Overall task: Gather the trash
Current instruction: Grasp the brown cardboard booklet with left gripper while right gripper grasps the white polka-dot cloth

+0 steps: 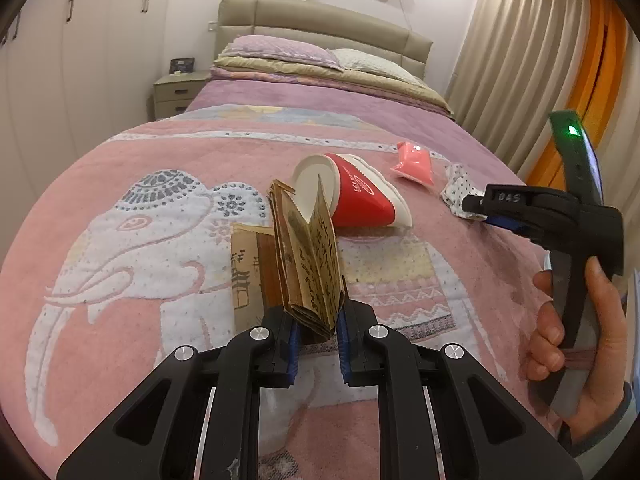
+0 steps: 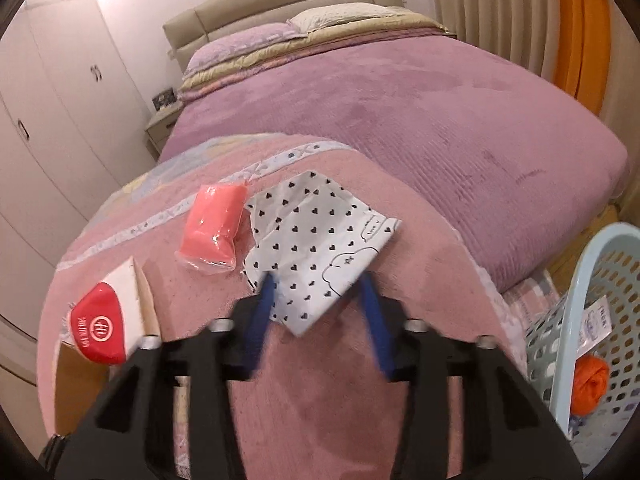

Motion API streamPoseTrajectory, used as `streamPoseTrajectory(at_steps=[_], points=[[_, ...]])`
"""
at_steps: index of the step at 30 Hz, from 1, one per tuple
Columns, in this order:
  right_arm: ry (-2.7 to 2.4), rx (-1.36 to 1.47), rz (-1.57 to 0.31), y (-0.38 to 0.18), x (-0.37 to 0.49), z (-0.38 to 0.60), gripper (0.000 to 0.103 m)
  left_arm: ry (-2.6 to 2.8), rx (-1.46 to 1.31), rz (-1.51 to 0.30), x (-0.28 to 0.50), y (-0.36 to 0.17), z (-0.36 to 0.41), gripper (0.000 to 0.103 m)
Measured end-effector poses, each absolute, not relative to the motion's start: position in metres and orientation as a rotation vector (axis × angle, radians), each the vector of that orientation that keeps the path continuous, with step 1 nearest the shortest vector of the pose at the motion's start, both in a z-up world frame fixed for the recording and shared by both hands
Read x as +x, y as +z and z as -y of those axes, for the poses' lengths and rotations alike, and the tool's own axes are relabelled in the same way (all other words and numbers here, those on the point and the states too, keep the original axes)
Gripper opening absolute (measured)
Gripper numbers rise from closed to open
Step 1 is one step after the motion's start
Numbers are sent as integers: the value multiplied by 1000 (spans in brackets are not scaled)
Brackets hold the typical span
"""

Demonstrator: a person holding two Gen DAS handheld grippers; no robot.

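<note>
My left gripper is shut on a folded brown paper bag and holds it upright above the pink elephant blanket. Behind it a red and white paper cup lies on its side; it also shows in the right wrist view. A pink packet and a white heart-print wrapper lie on the blanket. My right gripper is open, its blue fingers on either side of the wrapper's near end. In the left wrist view the right gripper touches the wrapper, next to the packet.
A pale blue perforated basket stands off the bed's right edge, holding an orange item and papers. Flat brown paper lies under the bag. Pillows, headboard, a nightstand, wardrobes and curtains lie beyond.
</note>
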State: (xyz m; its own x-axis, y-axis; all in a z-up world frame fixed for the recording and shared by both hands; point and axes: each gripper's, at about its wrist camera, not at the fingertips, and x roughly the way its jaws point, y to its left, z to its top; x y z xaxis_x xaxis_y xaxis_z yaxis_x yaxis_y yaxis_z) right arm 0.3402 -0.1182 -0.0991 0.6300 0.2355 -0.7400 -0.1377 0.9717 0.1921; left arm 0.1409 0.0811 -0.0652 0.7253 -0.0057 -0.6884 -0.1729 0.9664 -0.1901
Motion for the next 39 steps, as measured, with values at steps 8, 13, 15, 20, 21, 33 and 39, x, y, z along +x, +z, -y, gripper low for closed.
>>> streamPoseTrajectory(at_steps=[8,13,15,20,21,33,39], points=[[246,105,-826,-95,324,122,7,91,-257,-744,135,-62,-82,8],[258,97,-789,-85,305,128,3,76,-258,-723,129,-56,-81,7],[267,109,-774,-80,297,132,3,71,-257,-713,126,-52,-81,7],[275,123,-715,-62,274,148,3,39,-225,-655,115,-33,-68,6],[274,122,-710,-60,272,149,3,32,-216,-648,113,-30,-65,6],[322,144,-757,-45,245,179,3,-39,-165,-610,106,-11,-31,6],[352,179,-851,-73,227,184,3,-43,-168,-621,102,-16,-32,6]])
